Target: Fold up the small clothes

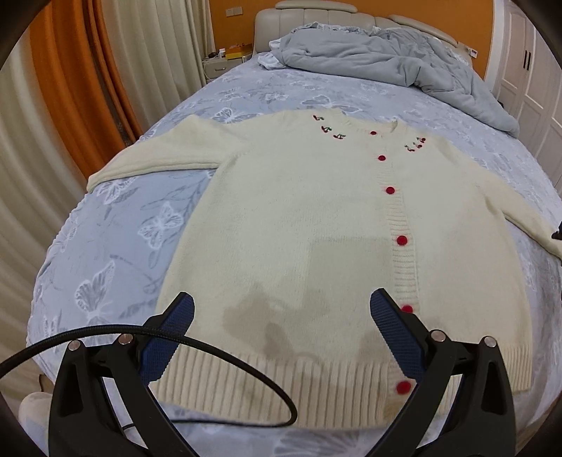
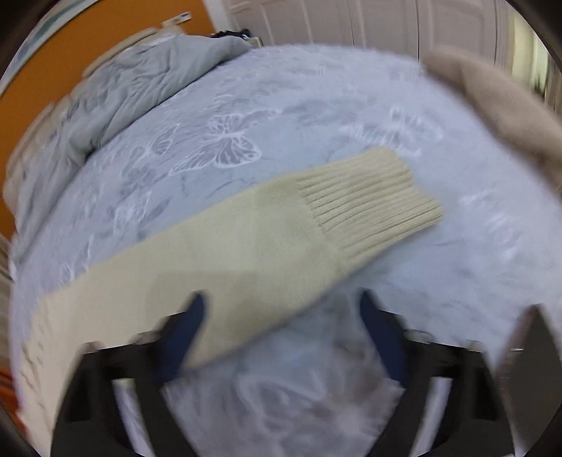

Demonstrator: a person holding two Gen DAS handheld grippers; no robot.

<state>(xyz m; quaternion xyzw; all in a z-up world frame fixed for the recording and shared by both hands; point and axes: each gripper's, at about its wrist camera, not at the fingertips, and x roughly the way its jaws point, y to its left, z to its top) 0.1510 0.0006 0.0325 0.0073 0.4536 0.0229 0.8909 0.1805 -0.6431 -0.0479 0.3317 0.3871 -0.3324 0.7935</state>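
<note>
Your cream knitted cardigan with red buttons (image 1: 316, 228) lies flat and buttoned on the blue butterfly-print bed (image 1: 116, 225), sleeves spread, so you seem to be at the first fold. Your left tongs (image 1: 281, 316) hover wide open over its ribbed hem, holding nothing. Your right tongs (image 2: 281, 309) gape empty above the right sleeve (image 2: 246, 242); next, probably pinch near its ribbed cuff (image 2: 368, 197) and carry it across the body

cream cardigan (image 1: 309, 225) flat on bed (image 1: 116, 225); left hand-held gripper (image 1: 281, 309) spread above hem

Orange walls (image 1: 228, 31), cream curtains (image 1: 165, 45), a padded headboard (image 1: 316, 14) and white wardrobe doors (image 1: 527, 70).
</note>
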